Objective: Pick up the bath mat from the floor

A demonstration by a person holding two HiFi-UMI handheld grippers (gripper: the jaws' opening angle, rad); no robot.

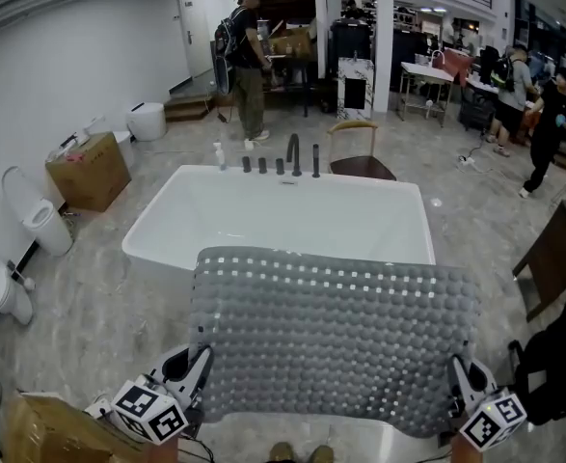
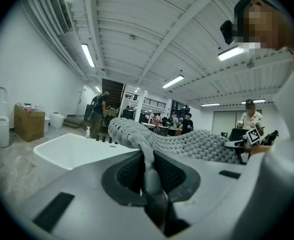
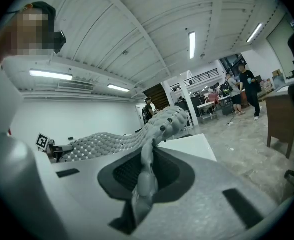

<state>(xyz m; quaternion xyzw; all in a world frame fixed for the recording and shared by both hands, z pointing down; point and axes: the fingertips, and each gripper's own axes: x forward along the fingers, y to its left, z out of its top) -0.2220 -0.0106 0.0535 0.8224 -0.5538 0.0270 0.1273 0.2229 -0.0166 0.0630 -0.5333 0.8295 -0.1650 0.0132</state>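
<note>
A grey perforated bath mat (image 1: pixel 333 331) hangs spread out in the air, stretched between my two grippers, in front of the white bathtub (image 1: pixel 263 215). My left gripper (image 1: pixel 198 386) is shut on the mat's near left corner. My right gripper (image 1: pixel 459 391) is shut on the near right corner. In the left gripper view the mat (image 2: pixel 187 141) is pinched between the dark pads and runs off to the right. The right gripper view shows the mat (image 3: pixel 116 141) clamped the same way and running left toward the other gripper.
The bathtub's taps (image 1: pixel 292 154) stand on its far rim, with a chair (image 1: pixel 358 152) behind. A cardboard box (image 1: pixel 90 170) and toilets (image 1: pixel 37 218) line the left wall. People stand at the back. A dark cabinet (image 1: pixel 552 258) is at the right.
</note>
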